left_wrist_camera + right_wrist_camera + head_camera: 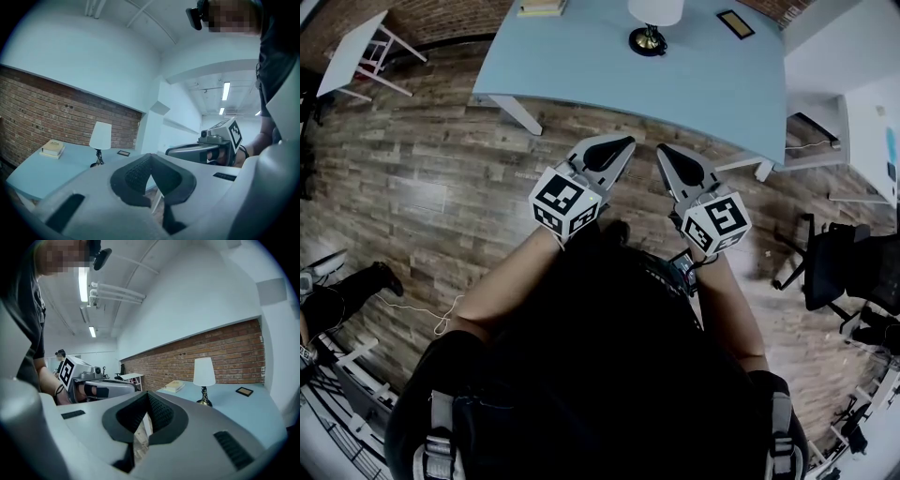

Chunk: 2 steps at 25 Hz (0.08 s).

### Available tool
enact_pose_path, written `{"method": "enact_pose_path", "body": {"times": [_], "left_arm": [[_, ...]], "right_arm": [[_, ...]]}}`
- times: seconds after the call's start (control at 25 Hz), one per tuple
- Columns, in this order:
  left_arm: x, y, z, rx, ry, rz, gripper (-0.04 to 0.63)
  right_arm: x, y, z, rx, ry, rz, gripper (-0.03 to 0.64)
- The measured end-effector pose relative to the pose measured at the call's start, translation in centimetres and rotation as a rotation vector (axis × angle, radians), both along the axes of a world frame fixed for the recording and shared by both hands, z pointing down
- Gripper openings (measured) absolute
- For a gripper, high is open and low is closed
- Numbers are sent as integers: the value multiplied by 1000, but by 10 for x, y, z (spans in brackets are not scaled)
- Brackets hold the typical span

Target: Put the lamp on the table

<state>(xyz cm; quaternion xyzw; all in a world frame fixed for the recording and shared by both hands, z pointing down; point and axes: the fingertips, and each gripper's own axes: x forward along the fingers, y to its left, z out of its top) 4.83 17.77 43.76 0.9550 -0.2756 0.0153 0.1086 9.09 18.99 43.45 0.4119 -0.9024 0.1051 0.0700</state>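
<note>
the lamp (652, 23) stands upright on the light blue table (675, 84), near its far edge, white shade over a dark base. a short stack of books (542, 7) lies on the same table to the lamp's left, and what looks like a small dark picture frame (735, 23) lies flat to its right; it is too small to be sure.

the person stands back from the table over the wood floor (441, 169), holding both grippers side by side in front of the chest, well apart from the lamp. the left gripper (614, 150) points toward the table with its jaws brought together at the tips and nothing between them; its own view shows the black pads (136, 176) meeting at a point. the right gripper (673, 157) is likewise closed and empty, pads (161, 416) touching at the tip.

in the left gripper view the lamp (100, 140) sits before a brick wall (42, 117), with the right gripper level beside it. a black office chair (839, 267) stands to the right of the table.
</note>
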Motion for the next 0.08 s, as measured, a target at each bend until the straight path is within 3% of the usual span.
{"method": "enact_pose_path", "body": {"times": [0.08], "left_arm": [[2,5,-1,-1,1,-1,9]], "right_arm": [[2,4,-1,0,-1,-1,15]]}}
